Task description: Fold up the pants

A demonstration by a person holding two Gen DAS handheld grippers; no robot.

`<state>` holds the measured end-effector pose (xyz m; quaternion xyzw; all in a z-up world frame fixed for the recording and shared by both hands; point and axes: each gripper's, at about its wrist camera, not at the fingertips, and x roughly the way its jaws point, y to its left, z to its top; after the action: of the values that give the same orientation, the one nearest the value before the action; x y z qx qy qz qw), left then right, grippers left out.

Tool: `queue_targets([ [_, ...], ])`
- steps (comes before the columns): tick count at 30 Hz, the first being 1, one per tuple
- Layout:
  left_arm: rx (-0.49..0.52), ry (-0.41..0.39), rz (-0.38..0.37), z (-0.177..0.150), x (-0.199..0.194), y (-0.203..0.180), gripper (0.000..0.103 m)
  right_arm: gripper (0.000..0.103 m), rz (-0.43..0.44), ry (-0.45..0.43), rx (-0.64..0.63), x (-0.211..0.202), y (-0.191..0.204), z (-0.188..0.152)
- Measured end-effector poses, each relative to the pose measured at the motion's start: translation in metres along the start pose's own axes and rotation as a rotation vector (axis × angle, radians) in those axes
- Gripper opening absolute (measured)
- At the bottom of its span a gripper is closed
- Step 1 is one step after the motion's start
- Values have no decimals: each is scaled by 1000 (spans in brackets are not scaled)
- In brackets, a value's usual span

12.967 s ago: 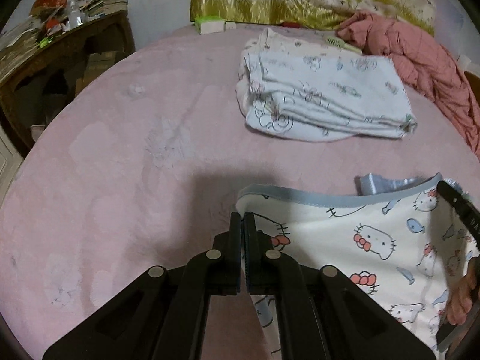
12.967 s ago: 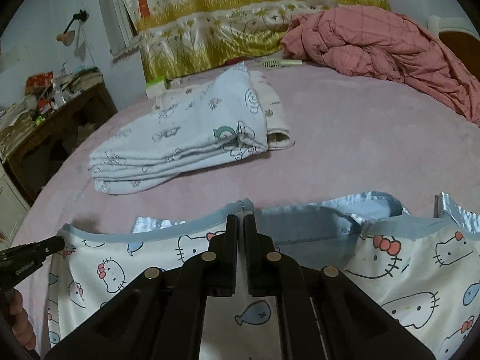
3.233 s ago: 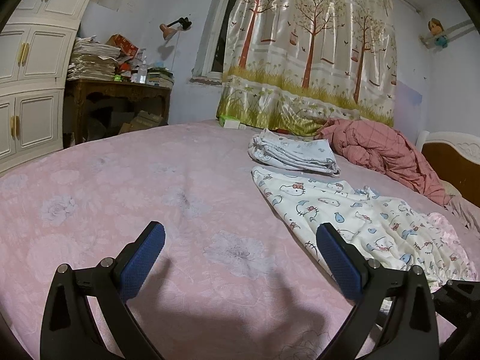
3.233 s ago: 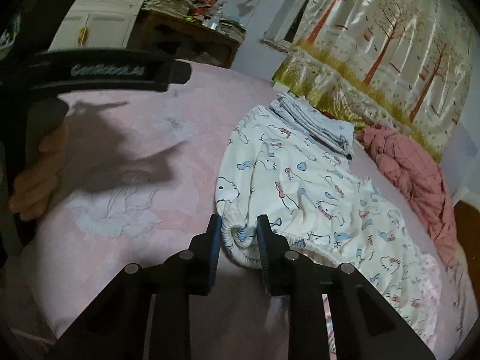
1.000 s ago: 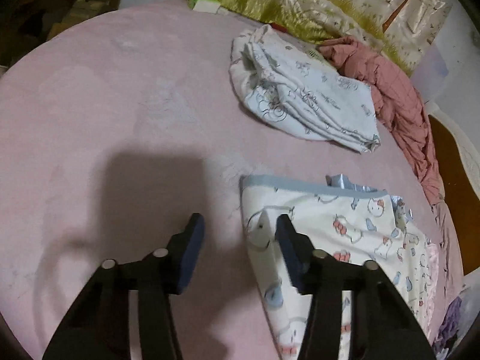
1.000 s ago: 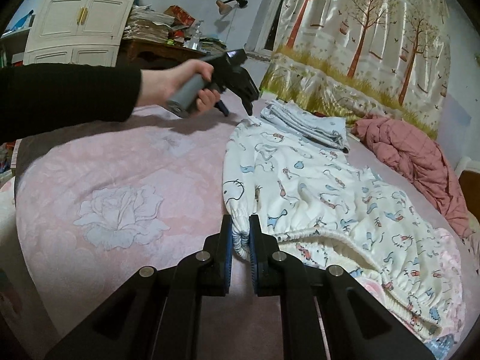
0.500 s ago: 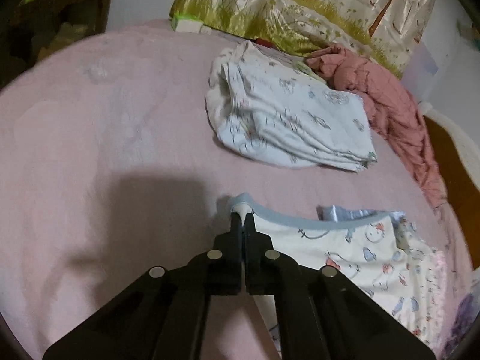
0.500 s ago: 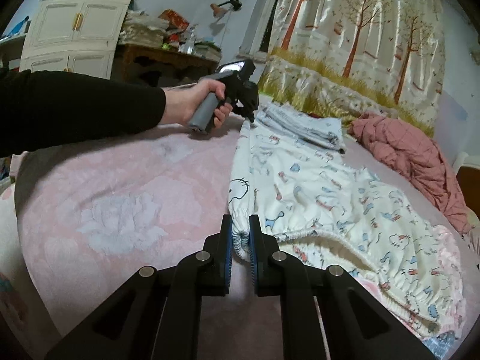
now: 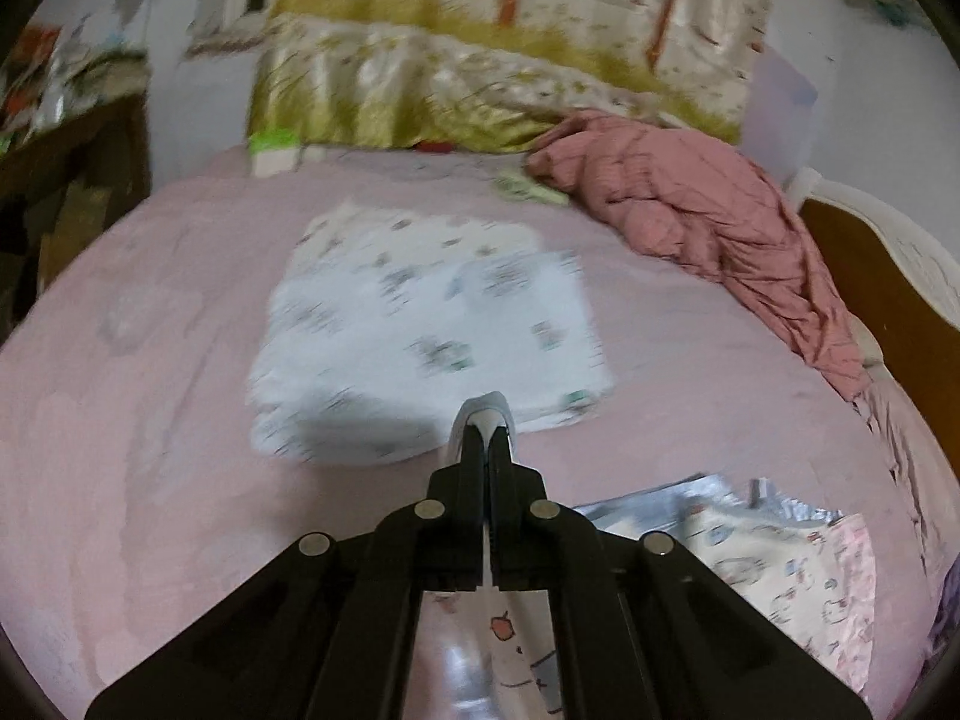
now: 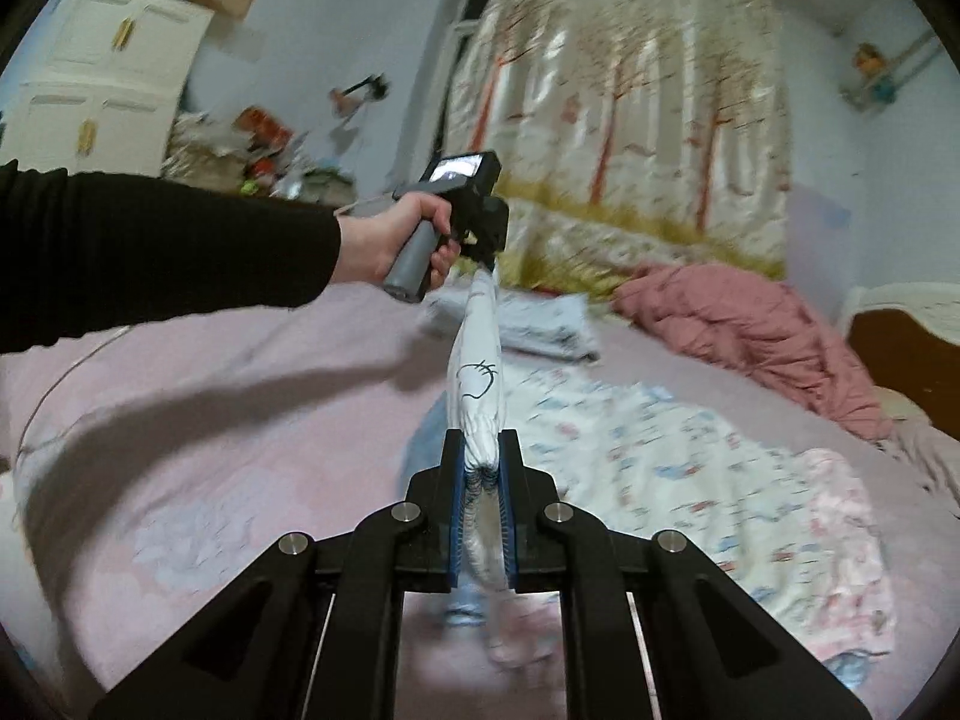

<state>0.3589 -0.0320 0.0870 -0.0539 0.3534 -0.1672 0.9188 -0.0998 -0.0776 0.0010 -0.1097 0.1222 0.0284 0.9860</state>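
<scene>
A: Pants (image 10: 690,468) hang between both grippers now, one long edge lifted off the bed (image 10: 210,420), the rest lying to the right

B: What does each gripper have?

A: Right gripper (image 10: 482,468) is clamped on the gathered cuff at the near end. Left gripper (image 9: 485,438) is pressed together on the grey waistband at the far end; from the right wrist view you can see the hand (image 10: 396,234) holding it up above the bed, with the cloth running as a tight rope between the two

B: So the step in hand is carrying that edge across?

A: I'd judge so: a lengthwise fold, lifted side laid over the side lying flat. To do it well, keep both ends at the same height and keep the edge taut, so the leg doesn't sag or twist in the middle

B: And where to put it down?

A: Over the far-right edge of the pants, cuff on cuff and waistband on waistband. Move both grippers together, lower them level, then let go only once the cloth lies flat

B: Anything in the way?

A: A folded sheet (image 9: 420,336) sits just past the waistband end, and a pink quilt (image 9: 708,228) lies far right. Keep the waistband short of the sheet so the two don't catch
</scene>
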Motion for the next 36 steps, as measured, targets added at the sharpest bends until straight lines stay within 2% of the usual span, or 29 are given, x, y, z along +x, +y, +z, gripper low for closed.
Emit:
queue_targets([
  [4, 67, -26, -17, 12, 1, -58, 1, 10, -98, -62, 61, -19, -19, 3],
  [6, 96, -26, -37, 15, 4, -89, 1, 10, -119, -70, 109, -26, -30, 1],
  [11, 168, -17, -79, 10, 17, -158, 1, 10, -189, -35, 233, -30, -60, -14],
  [16, 225, 11, -92, -4, 40, -215, 1, 10, -226, 55, 376, -25, -96, -38],
  [20, 256, 42, -117, -19, 59, -252, 1, 10, -250, 78, 455, -28, -116, -54],
  [24, 276, 72, -132, -31, 73, -280, 1, 10, -231, 89, 497, -29, -129, -64],
  [29, 301, 100, -146, -44, 86, -310, 1, 10, -219, 104, 513, -29, -129, -71],
  [36, 404, 116, -172, -65, 91, -357, 1, 10, -245, 91, 526, -35, -127, -76],
])
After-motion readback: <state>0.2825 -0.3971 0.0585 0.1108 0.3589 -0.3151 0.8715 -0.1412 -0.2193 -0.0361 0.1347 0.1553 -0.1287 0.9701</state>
